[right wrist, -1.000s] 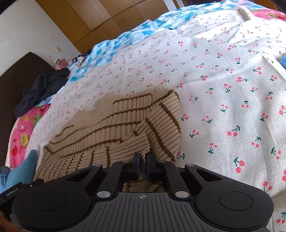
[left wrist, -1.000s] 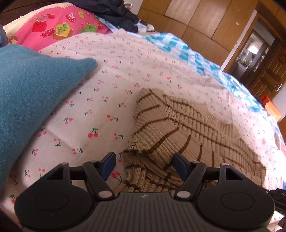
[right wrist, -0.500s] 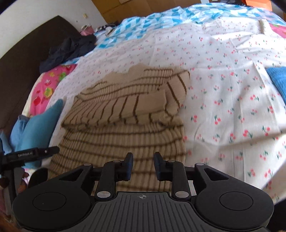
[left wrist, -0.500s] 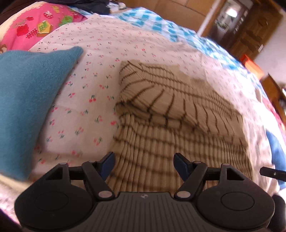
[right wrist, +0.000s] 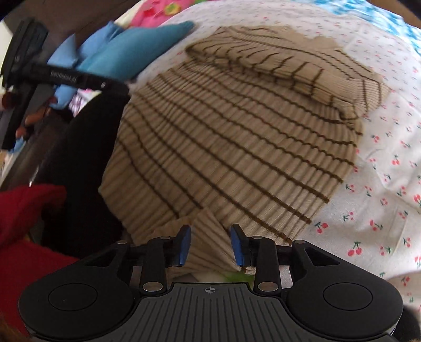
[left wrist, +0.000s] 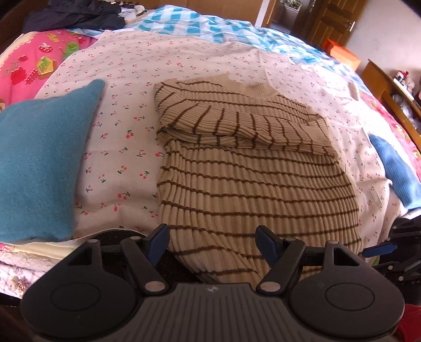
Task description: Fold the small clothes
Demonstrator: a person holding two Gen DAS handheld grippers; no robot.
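A beige sweater with brown stripes (left wrist: 250, 184) lies on the cherry-print sheet (left wrist: 126, 131), its sleeves folded across the chest. Its hem hangs over the bed's near edge. My left gripper (left wrist: 213, 243) is open, its fingers on either side of the left part of the hem. My right gripper (right wrist: 210, 244) is open, with a bunched fold of the sweater's hem (right wrist: 208, 236) between its fingers. The sweater fills the right wrist view (right wrist: 236, 126). The left gripper shows at the top left of the right wrist view (right wrist: 52, 76).
A teal cushion (left wrist: 39, 163) lies left of the sweater, also in the right wrist view (right wrist: 126, 52). A blue cloth (left wrist: 394, 168) lies at the right. A pink quilt (left wrist: 31, 65) and dark clothes (left wrist: 76, 15) lie at the back. A red sleeve (right wrist: 29, 226) is at the left.
Both grippers have pulled back from the folded sleeves to the sweater's hem at the bed's near edge. The right gripper has opened from shut; the left stayed open.
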